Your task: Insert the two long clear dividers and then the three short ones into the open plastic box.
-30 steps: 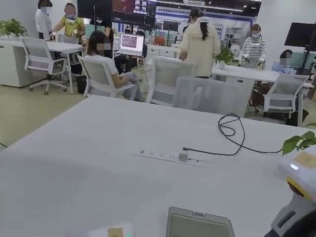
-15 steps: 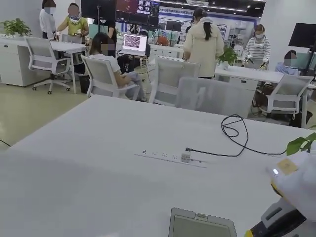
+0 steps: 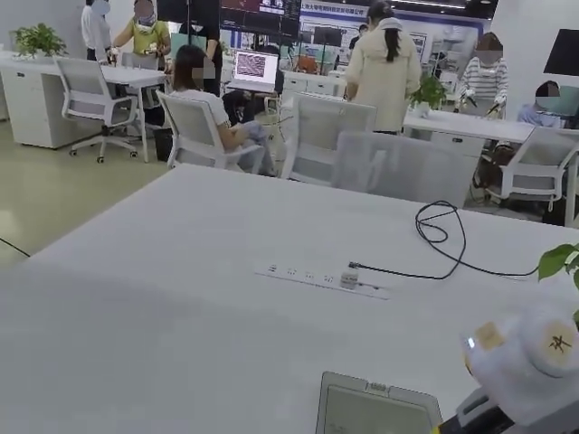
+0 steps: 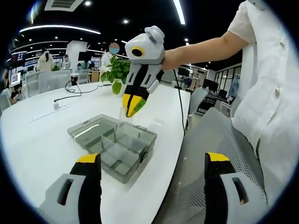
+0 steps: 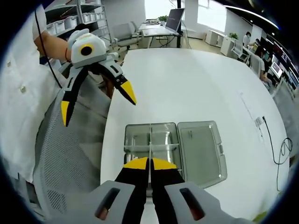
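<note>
Clear divider [image 5: 150, 140] is pinched edge-on in my right gripper [image 5: 149, 162], over the open plastic box [image 5: 201, 149] at the table's [image 5: 187, 79] near edge. Left gripper [image 5: 96, 101] is spread wide and holds nothing. I judge the divider's ends must align with the wall slots, then lower straight.

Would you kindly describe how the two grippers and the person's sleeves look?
The left gripper and the right gripper have white rounded heads, grey bodies and black jaws with yellow tips. A black cable hangs from the right one. The person wears a white, short-sleeved buttoned shirt.
</note>
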Demonstrator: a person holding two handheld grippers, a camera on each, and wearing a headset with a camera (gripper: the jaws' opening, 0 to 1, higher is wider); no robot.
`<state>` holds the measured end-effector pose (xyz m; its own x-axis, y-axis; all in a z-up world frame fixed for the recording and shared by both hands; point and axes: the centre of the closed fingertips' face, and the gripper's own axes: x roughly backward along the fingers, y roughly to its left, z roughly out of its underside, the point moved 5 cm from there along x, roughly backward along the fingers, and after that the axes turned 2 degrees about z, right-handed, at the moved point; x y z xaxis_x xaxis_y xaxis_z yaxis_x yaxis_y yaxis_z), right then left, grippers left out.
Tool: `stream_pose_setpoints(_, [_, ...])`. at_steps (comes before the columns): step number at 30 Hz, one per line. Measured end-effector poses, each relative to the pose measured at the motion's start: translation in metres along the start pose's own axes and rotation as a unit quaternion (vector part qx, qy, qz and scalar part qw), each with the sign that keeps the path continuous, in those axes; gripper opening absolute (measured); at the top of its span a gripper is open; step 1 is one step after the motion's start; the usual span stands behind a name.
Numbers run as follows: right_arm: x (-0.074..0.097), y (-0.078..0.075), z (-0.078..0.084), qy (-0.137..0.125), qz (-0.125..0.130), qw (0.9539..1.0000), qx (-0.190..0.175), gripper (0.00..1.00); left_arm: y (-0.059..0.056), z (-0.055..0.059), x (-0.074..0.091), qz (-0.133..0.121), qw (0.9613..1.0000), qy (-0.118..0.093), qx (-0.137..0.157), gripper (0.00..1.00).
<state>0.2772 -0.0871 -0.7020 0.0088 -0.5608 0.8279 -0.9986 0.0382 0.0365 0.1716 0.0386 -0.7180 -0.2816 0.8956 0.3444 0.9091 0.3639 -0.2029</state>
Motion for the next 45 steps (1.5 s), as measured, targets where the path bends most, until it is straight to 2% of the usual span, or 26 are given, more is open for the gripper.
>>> stream_pose_setpoints(12, [-0.011,-0.003,0.009,0.007,-0.001,1.0,-0.003,0.03,0.002,0.001,-0.002,-0.003,1.0,-0.004,0.004,0.98])
stream_pose_setpoints(18, [-0.014,-0.002,0.013,0.009,-0.001,0.9999,-0.007,0.03,0.002,0.002,-0.002,-0.001,0.9999,-0.005,0.009,0.97])
stream_pose_setpoints(27, [-0.019,0.002,0.011,0.002,0.004,0.9998,0.021,0.02,0.001,0.002,-0.003,0.0,0.9999,-0.005,0.012,0.96])
stream_pose_setpoints(35, [-0.025,0.002,0.008,0.001,0.004,0.9997,0.026,0.02,0.001,0.002,-0.003,0.0,0.9999,-0.006,0.014,0.96])
stream_pose_setpoints(45, [-0.043,0.002,0.011,0.026,-0.002,0.9991,0.035,0.03,0.0,0.003,-0.003,0.0,0.9999,-0.005,0.011,0.96])
